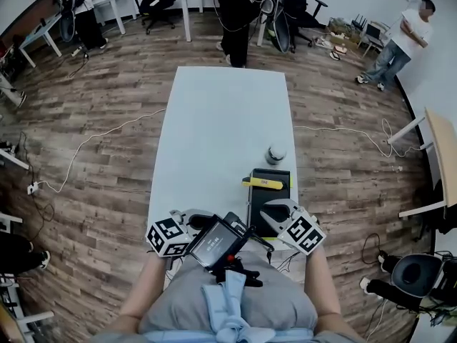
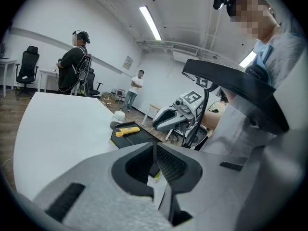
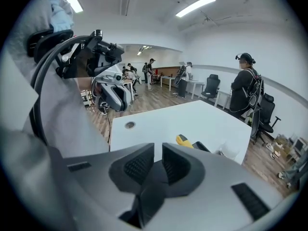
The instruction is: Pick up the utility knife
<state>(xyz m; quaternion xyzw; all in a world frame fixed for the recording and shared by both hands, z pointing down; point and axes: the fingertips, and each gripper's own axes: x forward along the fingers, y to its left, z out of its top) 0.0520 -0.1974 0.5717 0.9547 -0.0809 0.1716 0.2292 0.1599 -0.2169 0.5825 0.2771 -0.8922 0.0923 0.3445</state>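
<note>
The slim yellow utility knife (image 1: pixel 263 183) lies across the far end of the flat black tray (image 1: pixel 270 207) on the white table (image 1: pixel 221 120). At the tray's near end, the left gripper (image 1: pixel 194 216) and right gripper (image 1: pixel 277 213) have their jaws clenched, or nearly so, on nothing. The knife is probably light, stiff and smooth, so the middle of its handle seems the best place to hold.
</note>
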